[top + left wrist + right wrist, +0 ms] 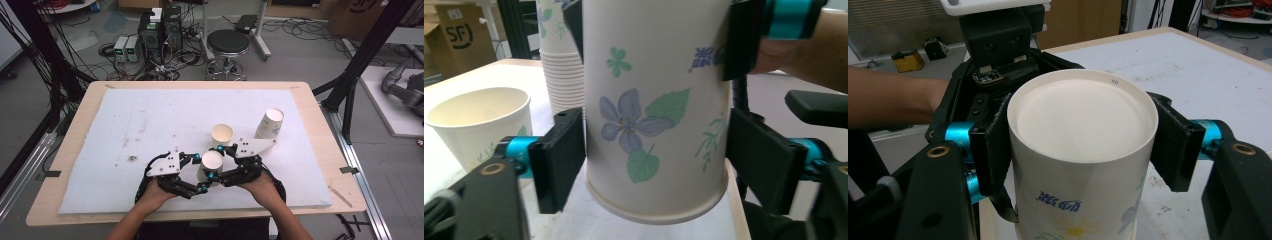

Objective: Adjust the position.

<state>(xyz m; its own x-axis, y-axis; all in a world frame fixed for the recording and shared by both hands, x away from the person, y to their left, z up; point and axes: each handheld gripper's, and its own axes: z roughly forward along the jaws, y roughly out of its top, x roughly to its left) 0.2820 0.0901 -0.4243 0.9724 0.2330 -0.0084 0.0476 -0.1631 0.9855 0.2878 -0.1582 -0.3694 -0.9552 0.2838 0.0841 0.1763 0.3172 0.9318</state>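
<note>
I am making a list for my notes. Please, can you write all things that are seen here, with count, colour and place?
Held paper cup: one, white with flower print, upside down between both tools.
Open paper cup: one, white, upright on the mat behind the held cup.
Cup stack: one stack, white with print, far right on the mat.
Mat: one, white, covering the table.
Table: one, light wood.
Stool: one, black seat, on the floor behind the table.
Left tool: one, black, closed on the held cup.
Right tool: one, black, closed on the same cup.
</note>
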